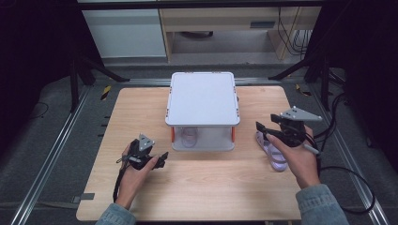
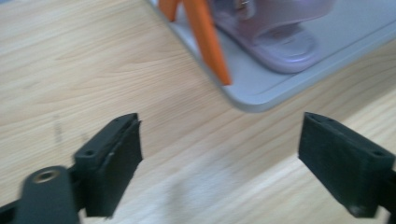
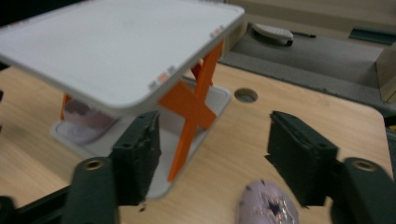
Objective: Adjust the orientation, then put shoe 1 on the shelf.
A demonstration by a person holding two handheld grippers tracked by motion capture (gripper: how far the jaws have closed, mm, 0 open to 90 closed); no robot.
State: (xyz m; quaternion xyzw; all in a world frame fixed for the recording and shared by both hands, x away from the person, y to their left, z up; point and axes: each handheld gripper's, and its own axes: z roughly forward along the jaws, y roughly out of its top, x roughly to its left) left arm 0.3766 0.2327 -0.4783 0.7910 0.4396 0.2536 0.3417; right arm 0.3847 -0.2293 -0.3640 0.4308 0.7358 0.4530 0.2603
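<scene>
On the wooden table (image 1: 197, 187) a two-tier white rack (image 1: 202, 98) with orange braces (image 3: 189, 109) is seen at centre. One lilac sandal (image 1: 189, 137) is observed already stowed on the lower shelf, under the top tray. The second lilac sandal (image 1: 274, 152) is seen lying on the table at 3 o'clock from the rack, just below the right gripper (image 1: 272, 127), whose jaws are held apart with nothing between them. The left gripper (image 1: 162, 159), at 7 o'clock from the rack, is likewise held wide apart and empty. Judged roughly half done: the second sandal remains to be grasped and shelved.
</scene>
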